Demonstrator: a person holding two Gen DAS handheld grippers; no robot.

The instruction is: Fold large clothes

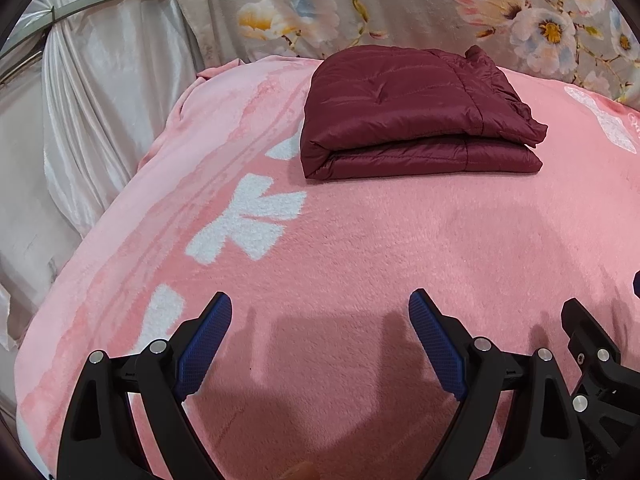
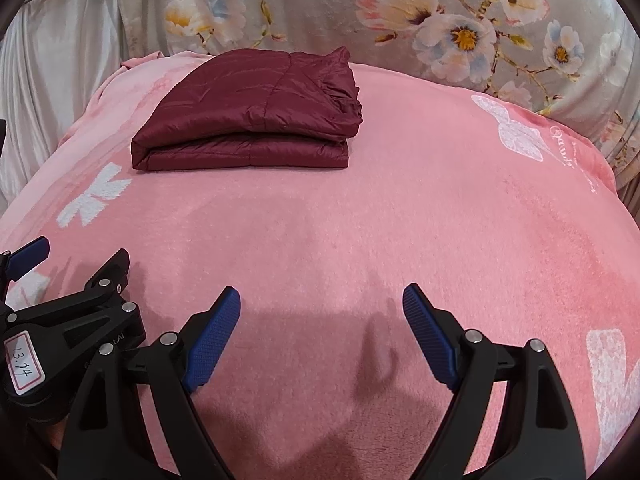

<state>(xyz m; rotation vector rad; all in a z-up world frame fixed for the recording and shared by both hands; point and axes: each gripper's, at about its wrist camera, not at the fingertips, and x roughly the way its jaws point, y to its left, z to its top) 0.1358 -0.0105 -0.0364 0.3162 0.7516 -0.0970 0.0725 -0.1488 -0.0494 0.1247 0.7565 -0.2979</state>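
Left wrist view shows one maroon jacket [image 1: 412,116], folded, lying at the far end of a pink blanket [image 1: 360,240] on the bed. Two grippers, left gripper [image 1: 320,340] and right gripper [image 2: 322,336], hover with fingers wide, holding nothing. One flowered sheet [image 2: 320,12] hangs behind.

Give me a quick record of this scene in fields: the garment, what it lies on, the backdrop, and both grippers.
garment: maroon puffer jacket, folded into a compact stack
surface: pink blanket with white bows
backdrop: floral fabric
left gripper: open, empty, apart from the jacket
right gripper: open, empty, apart from the jacket
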